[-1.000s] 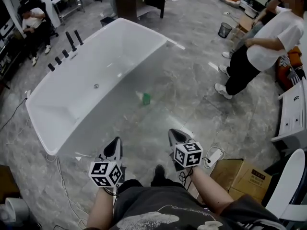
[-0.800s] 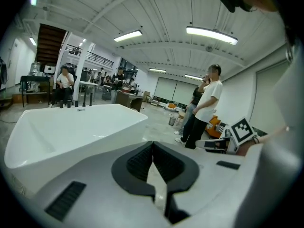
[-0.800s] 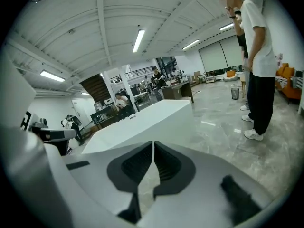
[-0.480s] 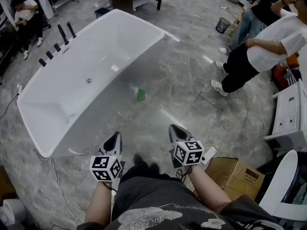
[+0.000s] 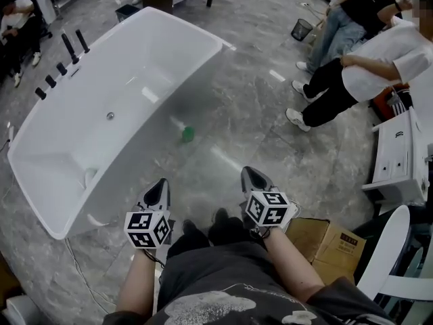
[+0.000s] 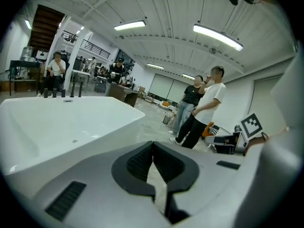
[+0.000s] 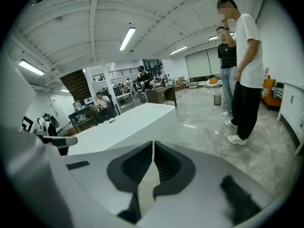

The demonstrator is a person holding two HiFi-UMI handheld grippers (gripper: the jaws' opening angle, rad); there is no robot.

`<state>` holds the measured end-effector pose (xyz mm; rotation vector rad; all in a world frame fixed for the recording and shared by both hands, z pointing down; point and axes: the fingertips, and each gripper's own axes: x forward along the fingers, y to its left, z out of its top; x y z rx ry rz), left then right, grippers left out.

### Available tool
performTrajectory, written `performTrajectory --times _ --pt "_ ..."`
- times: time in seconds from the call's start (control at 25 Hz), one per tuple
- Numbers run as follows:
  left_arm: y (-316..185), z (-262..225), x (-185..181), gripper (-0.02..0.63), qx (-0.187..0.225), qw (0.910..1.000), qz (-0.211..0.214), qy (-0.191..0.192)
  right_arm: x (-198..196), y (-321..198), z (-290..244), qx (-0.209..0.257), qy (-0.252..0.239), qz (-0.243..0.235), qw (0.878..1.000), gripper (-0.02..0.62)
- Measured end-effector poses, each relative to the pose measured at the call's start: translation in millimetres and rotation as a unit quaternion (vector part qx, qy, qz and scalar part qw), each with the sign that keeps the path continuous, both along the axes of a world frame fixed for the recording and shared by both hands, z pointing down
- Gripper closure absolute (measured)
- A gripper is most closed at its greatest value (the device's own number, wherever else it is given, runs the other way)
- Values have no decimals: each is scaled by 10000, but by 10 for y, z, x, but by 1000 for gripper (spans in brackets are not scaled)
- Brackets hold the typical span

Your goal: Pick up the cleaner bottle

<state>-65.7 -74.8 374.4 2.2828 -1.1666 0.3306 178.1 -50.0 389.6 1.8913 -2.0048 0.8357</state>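
Ceiling tube lights (image 6: 216, 36) lit my area brightly and evenly. The white bathtub (image 5: 61, 141) glared at upper left of my head view. Both gripper views bowed strongly, with black corners and soft foreground.

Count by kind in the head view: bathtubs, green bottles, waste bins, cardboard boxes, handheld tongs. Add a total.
bathtub: 1
green cleaner bottle: 1
waste bin: 1
cardboard box: 1
tongs: 2 (left tongs, right tongs)
total: 6
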Motion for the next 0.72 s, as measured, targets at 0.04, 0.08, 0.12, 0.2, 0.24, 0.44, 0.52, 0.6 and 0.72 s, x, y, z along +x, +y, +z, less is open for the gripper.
performTrajectory --times 0.04,0.08,0.12,0.2,0.24,0.44,0.52,0.6,0.72 --pt "-26 19 9 592 -22 10000 23 13 27 -22 25 -38 19 16 10000 569" --pt "-62 38 17 592 -35 10000 48 13 57 -58 54 -71 39 33 10000 569" --pt "-111 60 22 592 -41 10000 61 -2 89 -107 85 -94 52 56 9999 569" --pt "-217 106 19 592 -56 10000 13 -35 142 -222 155 -128 46 76 9999 569" --pt "-262 126 11 592 -62 10000 -48 -43 155 -282 198 -144 39 43 9999 569" --pt "-504 281 -18 592 -102 9991 -385 -175 170 -718 422 -172 8 -340 9993 569" --pt "-619 368 -19 593 -168 9982 -521 -255 184 -925 537 -202 -44 -497 9985 569" --pt "-725 442 9 592 -247 9971 -651 -300 229 -1145 666 -268 -80 -632 9976 569" --pt "-874 562 80 592 -386 9950 -810 -434 307 -1478 888 -468 -119 -803 9956 569"
